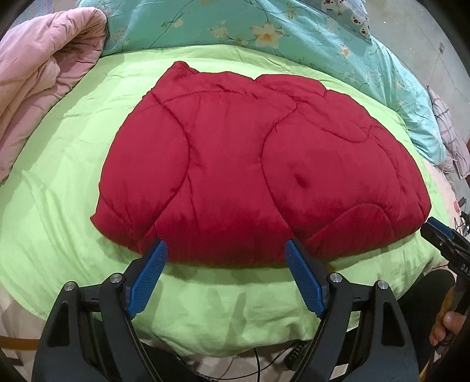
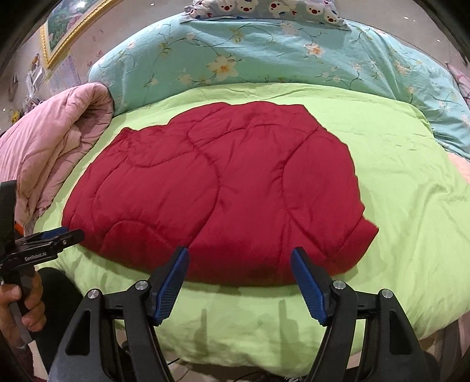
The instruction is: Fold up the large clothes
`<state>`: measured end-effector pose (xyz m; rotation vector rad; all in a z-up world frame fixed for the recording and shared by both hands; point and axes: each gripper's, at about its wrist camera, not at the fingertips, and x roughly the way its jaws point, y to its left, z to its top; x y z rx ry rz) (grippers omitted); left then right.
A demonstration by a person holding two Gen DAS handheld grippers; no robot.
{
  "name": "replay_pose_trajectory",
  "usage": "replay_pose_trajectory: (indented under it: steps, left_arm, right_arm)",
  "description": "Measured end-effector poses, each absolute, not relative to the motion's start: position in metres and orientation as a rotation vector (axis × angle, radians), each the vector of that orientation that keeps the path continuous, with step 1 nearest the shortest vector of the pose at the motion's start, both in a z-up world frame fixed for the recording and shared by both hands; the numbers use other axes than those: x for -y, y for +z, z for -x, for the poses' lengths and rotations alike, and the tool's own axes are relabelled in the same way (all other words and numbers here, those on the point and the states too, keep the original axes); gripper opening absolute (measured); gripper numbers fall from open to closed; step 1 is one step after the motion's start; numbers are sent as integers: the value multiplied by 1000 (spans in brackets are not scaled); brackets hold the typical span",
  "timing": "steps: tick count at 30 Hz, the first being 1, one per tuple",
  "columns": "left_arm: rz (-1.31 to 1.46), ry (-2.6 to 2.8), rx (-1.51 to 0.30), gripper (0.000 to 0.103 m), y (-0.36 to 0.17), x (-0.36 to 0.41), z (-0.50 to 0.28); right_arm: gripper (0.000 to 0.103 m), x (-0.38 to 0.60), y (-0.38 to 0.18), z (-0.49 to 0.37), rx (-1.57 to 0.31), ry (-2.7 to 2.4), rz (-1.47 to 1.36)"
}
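Left wrist: 1 red quilted garment (image 1: 258,164), 2 grippers (image 1: 226,249) spread, empty

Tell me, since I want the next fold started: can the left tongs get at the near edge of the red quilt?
Probably yes. The left tongs are open just short of the red quilt, nothing between.

this is a bedroom in a home. a big bed fills the view, with a bright green blanket (image 2: 396,182) spread over it. behind the green blanket lies a teal quilt with flowers (image 2: 264,53). behind that quilt is a pillow with little bear faces (image 2: 293,8). to the left of the green blanket sits a rolled-up pink quilt (image 2: 50,147). on the wall, up and to the left of the bed, hangs a picture in a gold frame (image 2: 63,35).
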<state>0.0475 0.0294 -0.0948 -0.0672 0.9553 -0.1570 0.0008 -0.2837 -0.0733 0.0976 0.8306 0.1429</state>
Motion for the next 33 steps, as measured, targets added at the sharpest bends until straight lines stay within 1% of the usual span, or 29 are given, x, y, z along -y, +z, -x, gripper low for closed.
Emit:
replay_pose_trajectory:
  steps: [12,14,16,17,21,24,27,29,33]
  left_arm:
    - [20,-107,-966,83,-100,-24,-29]
    - [3,-96,-965,83,-101,-22,-25]
    - [-6,-81,-967,83,-104,-22,-21]
    - [-3,-78,-969,83,-106,-22,-18]
    - [76,-114,-949,83,-109,-28,-4]
    - [100,-112,-949,83,-107,-30,6]
    - [43,-161,-978,83,-98,-24,10]
    - [-5,-134,-933,83,-82,-21,17]
    - [-68,-93,-871,84,-49,-17,23]
  right_arm:
    - [73,270,-90,17,-882,179,-93]
    - [76,269,-95,18,-906,184,-95]
    - [82,268,-99,19,-918,189,-98]
    - [83,267,-101,18,-926,194,-98]
    - [89,265,-105,19,-947,223,-115]
    - [100,264,-102,21,-940,227,-106]
    - [101,261,-93,27,-917,233,-94]
    - [103,258,-82,32,-894,238,-69]
    - [103,251,-52,42,-836,243,-11]
